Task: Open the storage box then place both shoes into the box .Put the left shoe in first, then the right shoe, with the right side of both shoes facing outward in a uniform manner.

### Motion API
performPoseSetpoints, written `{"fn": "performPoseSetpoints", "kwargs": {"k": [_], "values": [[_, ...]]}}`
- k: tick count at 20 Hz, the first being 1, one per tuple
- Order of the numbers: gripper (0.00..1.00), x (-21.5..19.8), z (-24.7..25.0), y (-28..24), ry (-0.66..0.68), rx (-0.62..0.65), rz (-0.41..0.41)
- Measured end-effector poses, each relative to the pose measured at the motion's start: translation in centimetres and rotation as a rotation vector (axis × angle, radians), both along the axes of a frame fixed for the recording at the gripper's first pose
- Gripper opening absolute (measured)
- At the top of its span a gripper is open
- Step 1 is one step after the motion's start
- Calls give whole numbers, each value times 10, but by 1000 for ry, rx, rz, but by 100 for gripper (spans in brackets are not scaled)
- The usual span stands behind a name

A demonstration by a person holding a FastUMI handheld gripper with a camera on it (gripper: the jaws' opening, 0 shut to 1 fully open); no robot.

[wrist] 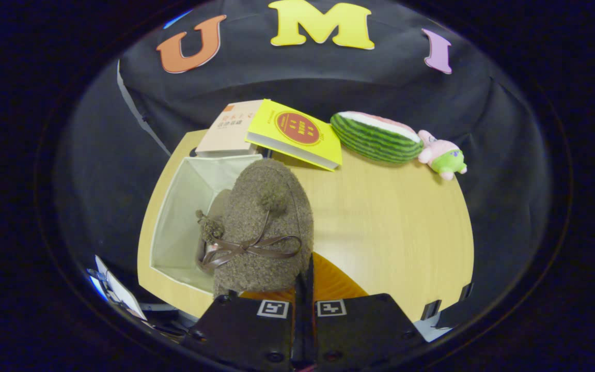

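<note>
My tool (303,281) is clamped on a fuzzy brown shoe (264,227), hanging over the open storage box (181,206) on the bench (390,227).

Black tool (302,289), two blocky fingers, square black-and-white marker on each, small dark screws

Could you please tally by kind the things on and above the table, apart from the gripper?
Books: 2 (beige, yellow)
Plush toys: 2 (watermelon, pink figure)
Storage box: 1
Shoes: 2 (one held by the gripper, one in the box)
Total: 7
</note>
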State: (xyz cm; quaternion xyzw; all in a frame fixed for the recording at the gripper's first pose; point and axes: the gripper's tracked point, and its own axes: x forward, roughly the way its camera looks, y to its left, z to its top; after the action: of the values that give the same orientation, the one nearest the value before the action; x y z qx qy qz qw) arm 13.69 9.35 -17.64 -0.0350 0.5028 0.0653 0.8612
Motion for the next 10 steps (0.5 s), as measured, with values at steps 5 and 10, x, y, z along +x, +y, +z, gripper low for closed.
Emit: {"fn": "performPoseSetpoints", "kwargs": {"k": [5,10], "values": [[6,19,-3,43,-38,20,-56],[6,40,-12,74,-118,46,-106]]}}
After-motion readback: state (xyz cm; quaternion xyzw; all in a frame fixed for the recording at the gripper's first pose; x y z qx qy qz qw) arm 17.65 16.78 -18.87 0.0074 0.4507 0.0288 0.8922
